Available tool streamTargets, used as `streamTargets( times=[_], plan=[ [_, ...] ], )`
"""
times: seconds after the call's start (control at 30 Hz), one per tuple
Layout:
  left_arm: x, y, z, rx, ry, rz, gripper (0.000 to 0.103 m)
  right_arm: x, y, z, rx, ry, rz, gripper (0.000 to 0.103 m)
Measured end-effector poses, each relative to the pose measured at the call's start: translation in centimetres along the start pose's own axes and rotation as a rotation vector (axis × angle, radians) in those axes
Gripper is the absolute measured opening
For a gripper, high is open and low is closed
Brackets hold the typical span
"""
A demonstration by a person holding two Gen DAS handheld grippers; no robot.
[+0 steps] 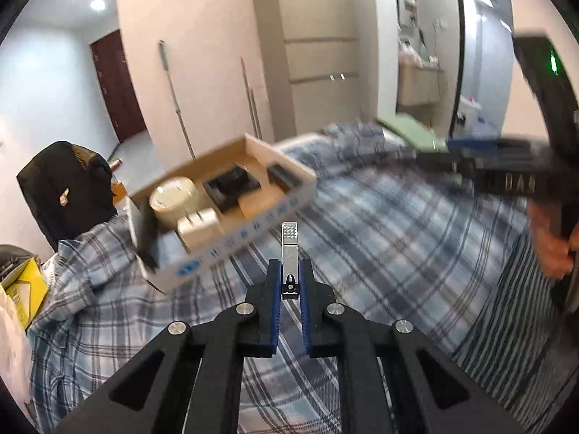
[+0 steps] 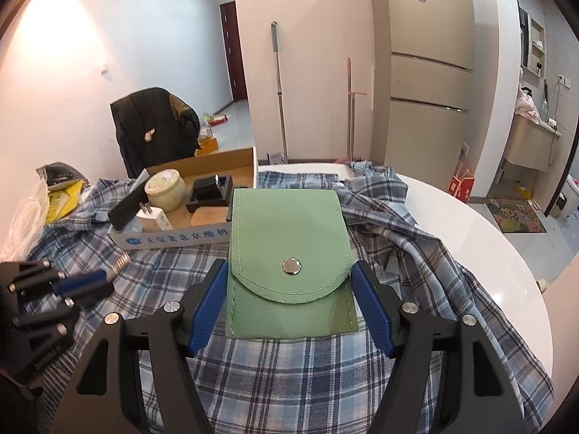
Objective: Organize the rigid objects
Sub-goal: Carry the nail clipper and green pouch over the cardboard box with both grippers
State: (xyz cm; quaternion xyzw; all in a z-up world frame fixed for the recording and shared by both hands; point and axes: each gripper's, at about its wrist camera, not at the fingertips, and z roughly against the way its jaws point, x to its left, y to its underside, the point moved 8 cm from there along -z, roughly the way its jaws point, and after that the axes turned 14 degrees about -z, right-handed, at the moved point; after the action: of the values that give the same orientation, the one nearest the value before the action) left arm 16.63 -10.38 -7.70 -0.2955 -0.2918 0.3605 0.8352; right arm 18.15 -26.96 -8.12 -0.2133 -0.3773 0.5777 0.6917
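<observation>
Plaid cloth: box w/ "北京酸奶" label.

Left gripper: matte black angular linkage arms with triangular cut-outs, joined by four round silver screw heads, two on each side behind the jaws. Each black finger carries a ribbed blue pad on its inner face.

Right gripper: the same black frame and silver pivot screws, with longer ribbed blue pads lining the inside of both fingers. Seen from the left wrist camera, its black body shows pale lettering on the side, blurred beyond reading, and a green indicator light on the housing above. The bare-skinned hand shows no sleeve.
</observation>
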Motion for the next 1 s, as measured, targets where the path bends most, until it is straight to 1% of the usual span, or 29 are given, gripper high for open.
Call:
streamTargets(
  times=[0.17, 0.23, 0.3, 0.37, 0.43, 0.47, 0.53, 0.6, 0.67, 0.73, 0.83, 0.9, 0.93, 1.0],
  plan=[
    [2.5, -2.6, 3.0, -0.063, -0.08, 0.041, 0.01, 0.5, -1.4, 1.3, -0.022, -0.023, -0.018, 0.068],
    [3.7, -4.4, 4.5, -0.087, -0.116, 0.067, 0.01, 1.3, -2.3, 2.2, -0.024, -0.044, -0.018, 0.068],
    [4.8, -5.9, 5.4, -0.093, -0.142, 0.095, 0.01, 2.8, -3.8, 3.4, -0.047, -0.061, 0.0, 0.068],
    [6.0, -7.9, 6.6, -0.137, -0.147, 0.15, 0.01, 4.1, -5.6, 4.7, -0.086, -0.073, 0.01, 0.068],
    [7.5, -9.9, 7.6, -0.193, -0.173, 0.207, 0.01, 5.8, -8.0, 6.1, -0.144, -0.085, 0.018, 0.068],
    [8.4, -11.5, 8.0, -0.229, -0.183, 0.231, 0.01, 6.7, -9.2, 6.5, -0.17, -0.091, 0.019, 0.068],
    [9.7, -13.5, 8.2, -0.255, -0.2, 0.265, 0.01, 8.3, -11.5, 6.9, -0.214, -0.111, 0.003, 0.068],
    [11.6, -15.0, 7.8, -0.266, -0.216, 0.335, 0.01, 9.2, -14.2, 6.3, -0.246, -0.112, -0.045, 0.068],
    [13.4, -15.4, 6.8, -0.264, -0.22, 0.405, 0.01, 9.5, -16.3, 4.6, -0.246, -0.095, -0.087, 0.068],
    [14.4, -14.5, 5.5, -0.245, -0.215, 0.441, 0.01, 9.7, -17.1, 2.7, -0.238, -0.075, -0.09, 0.068],
    [14.5, -12.4, 2.4, -0.194, -0.171, 0.46, 0.01, 9.7, -15.7, -0.9, -0.192, -0.071, -0.093, 0.068],
    [14.3, -10.9, -0.7, -0.126, -0.16, 0.448, 0.01, 9.1, -14.0, -3.6, -0.13, -0.067, -0.096, 0.068],
    [14.3, -10.2, -2.6, -0.078, -0.151, 0.448, 0.01, 8.8, -13.2, -4.8, -0.102, -0.058, -0.096, 0.068],
    [13.7, -9.4, -4.9, -0.023, -0.117, 0.453, 0.01, 8.0, -12.1, -7.3, -0.038, -0.032, -0.103, 0.068]
  ],
)
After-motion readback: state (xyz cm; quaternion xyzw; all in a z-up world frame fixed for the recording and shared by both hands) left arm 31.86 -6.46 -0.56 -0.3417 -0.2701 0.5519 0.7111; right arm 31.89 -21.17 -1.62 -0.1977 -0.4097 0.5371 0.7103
